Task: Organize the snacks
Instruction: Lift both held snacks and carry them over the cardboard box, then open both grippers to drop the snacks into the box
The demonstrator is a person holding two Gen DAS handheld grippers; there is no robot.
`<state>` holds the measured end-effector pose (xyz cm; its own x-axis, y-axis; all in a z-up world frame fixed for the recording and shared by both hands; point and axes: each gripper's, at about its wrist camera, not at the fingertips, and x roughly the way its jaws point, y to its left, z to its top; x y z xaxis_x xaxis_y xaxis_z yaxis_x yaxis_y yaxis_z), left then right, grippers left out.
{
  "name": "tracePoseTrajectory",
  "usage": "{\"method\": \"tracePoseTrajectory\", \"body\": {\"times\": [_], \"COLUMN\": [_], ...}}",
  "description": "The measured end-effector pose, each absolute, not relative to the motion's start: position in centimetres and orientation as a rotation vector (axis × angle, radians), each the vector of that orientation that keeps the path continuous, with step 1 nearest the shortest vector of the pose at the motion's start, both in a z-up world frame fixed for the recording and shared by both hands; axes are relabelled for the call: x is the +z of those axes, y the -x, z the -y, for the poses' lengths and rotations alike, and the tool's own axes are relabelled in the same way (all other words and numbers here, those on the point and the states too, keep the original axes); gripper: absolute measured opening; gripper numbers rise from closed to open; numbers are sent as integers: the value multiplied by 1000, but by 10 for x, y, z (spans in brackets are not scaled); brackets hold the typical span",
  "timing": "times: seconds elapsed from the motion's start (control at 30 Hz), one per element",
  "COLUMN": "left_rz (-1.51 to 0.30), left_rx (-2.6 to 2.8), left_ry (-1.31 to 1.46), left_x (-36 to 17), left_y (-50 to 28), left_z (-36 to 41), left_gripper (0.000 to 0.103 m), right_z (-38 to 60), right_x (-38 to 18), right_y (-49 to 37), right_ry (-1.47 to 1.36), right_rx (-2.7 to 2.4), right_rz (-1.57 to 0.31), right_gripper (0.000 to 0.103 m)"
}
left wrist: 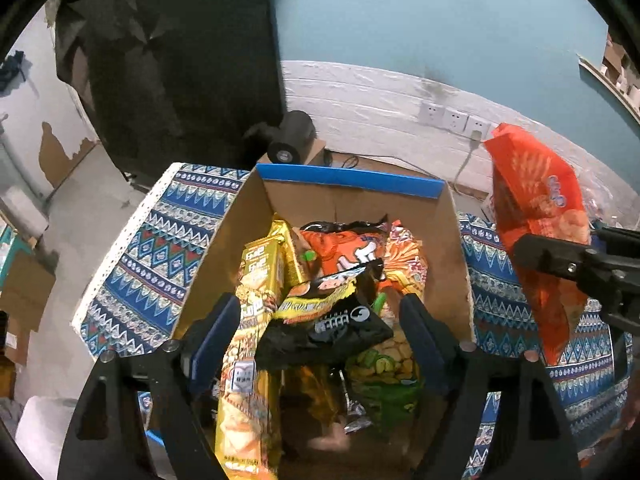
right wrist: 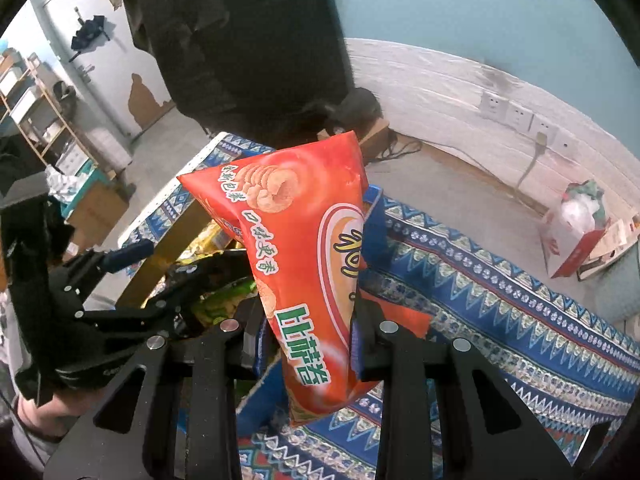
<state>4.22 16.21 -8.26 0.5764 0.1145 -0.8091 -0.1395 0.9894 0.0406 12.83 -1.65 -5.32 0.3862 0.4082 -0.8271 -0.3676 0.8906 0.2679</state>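
The right gripper [right wrist: 310, 344] pinches an orange bag [right wrist: 308, 248] between its jaws, held upright above the patterned cloth [right wrist: 500, 288], just right of the box [left wrist: 460, 248]. The bag is glossy, with green lettering and ring snacks printed on it. The left gripper [left wrist: 320, 320] stands wide open over the box, its fingers among the packed snacks [left wrist: 332, 280].
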Motion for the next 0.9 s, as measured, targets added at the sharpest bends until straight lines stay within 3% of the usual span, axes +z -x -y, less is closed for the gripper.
{"method": "tracePoseTrajectory", "body": {"times": [0.77, 0.9], "left_rz": [-925, -924], "left_rx": [234, 248], "left_ry": [51, 61], "left_x": [-62, -60], "left_y": [-7, -5], "left_z": [-214, -222], "left_gripper": [86, 86], "right_z": [-61, -67], "right_x": [-78, -81], "right_y": [-155, -158], "right_ry": [-37, -26], "right_rx": [598, 613], "right_rz": [-1131, -1143], "right_gripper": [29, 35]}}
